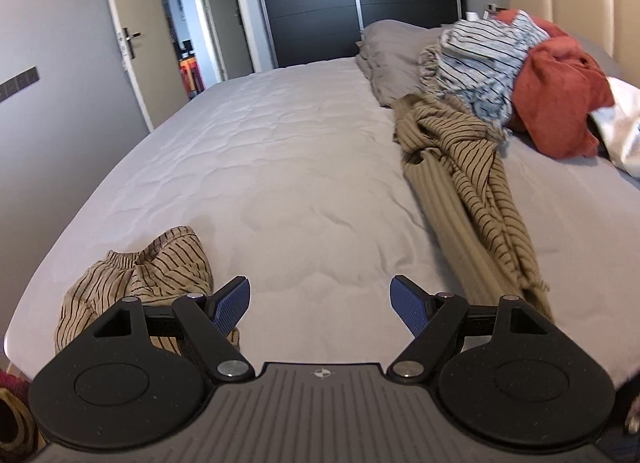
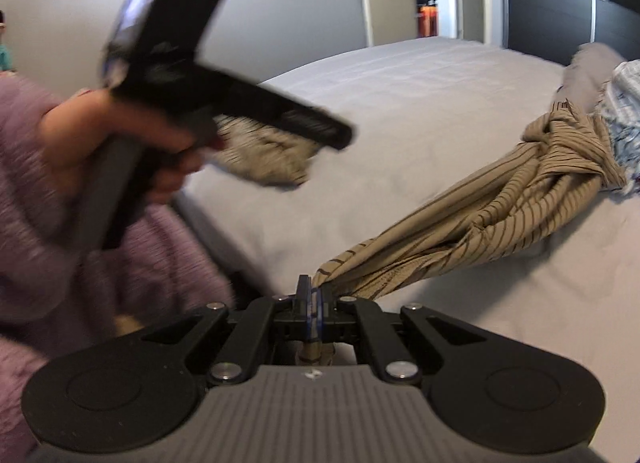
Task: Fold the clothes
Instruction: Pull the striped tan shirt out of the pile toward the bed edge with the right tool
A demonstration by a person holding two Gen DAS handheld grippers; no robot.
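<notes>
Gripping the striped garment (image 2: 460, 231), the right claw (image 2: 312, 299) nears the bed (image 2: 400, 111) edge.

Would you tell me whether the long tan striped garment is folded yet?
Not folded: the tan striped garment stretches in a bunched rope from the pile to the shut right gripper.

Grey bed (image 1: 280, 151), striped garment (image 1: 472, 167), clothes pile (image 1: 520, 75), striped shorts (image 1: 160, 263)
</notes>
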